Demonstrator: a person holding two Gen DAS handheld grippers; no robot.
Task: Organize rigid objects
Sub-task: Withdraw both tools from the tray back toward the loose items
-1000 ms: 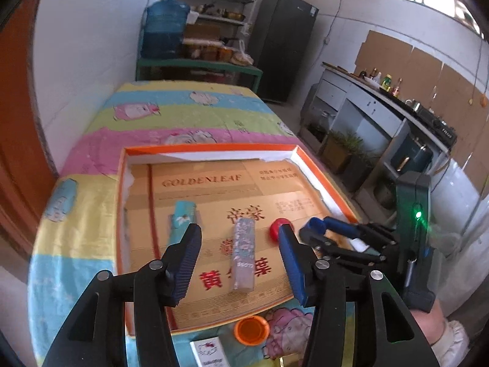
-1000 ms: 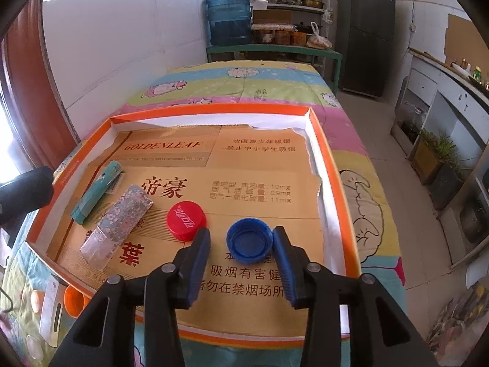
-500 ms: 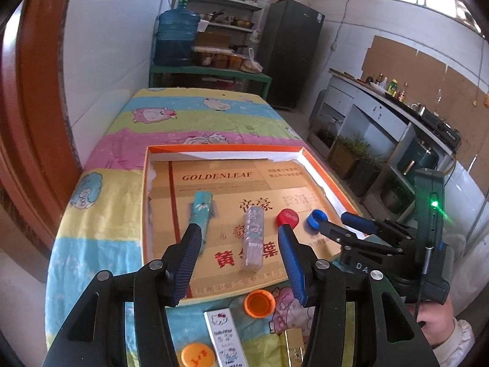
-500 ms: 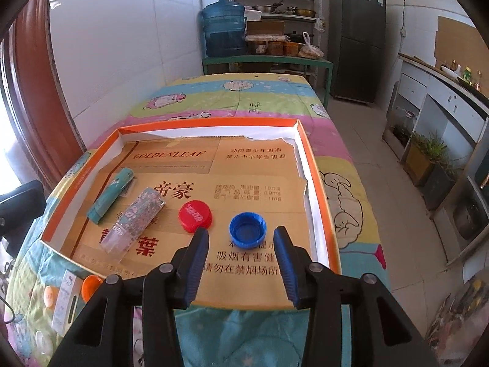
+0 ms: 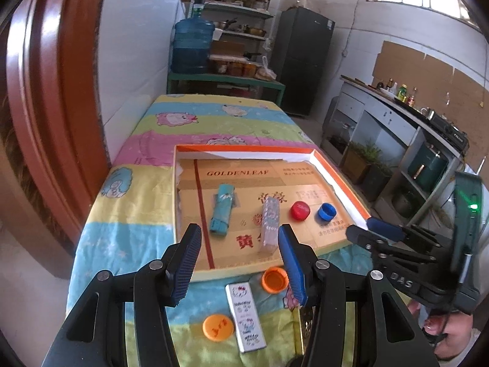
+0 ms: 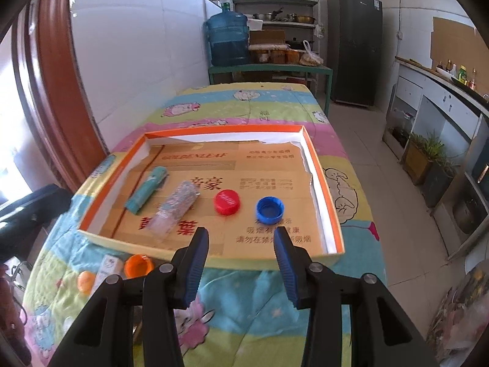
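Observation:
An orange-rimmed cardboard tray [image 5: 244, 148] [image 6: 321, 171] lies on the table. In it are a teal lighter [image 5: 221, 211] [image 6: 146, 194], a clear patterned lighter [image 5: 269, 224] [image 6: 174, 209], a red cap [image 5: 300, 210] [image 6: 226, 202] and a blue cap [image 5: 326, 212] [image 6: 269, 210]. In front of the tray lie two orange caps [image 5: 275, 279] [image 5: 218, 327] and a white Hello Kitty lighter [image 5: 244, 316] [image 6: 105, 270]. My left gripper [image 5: 240, 266] is open and empty above them. My right gripper [image 6: 241, 263] is open and empty before the tray's near edge, and shows in the left wrist view [image 5: 376, 232].
A striped cartoon quilt [image 6: 244, 98] covers the table. A white wall and a red-brown door frame [image 5: 45, 107] stand at the left. A water jug [image 6: 227, 38], shelves and a black fridge [image 6: 354, 49] are at the back, a counter at the right.
Both grippers have drawn back from the tray toward me. The right gripper has left the blue cap in the tray. The orange caps and the white lighter have come into view.

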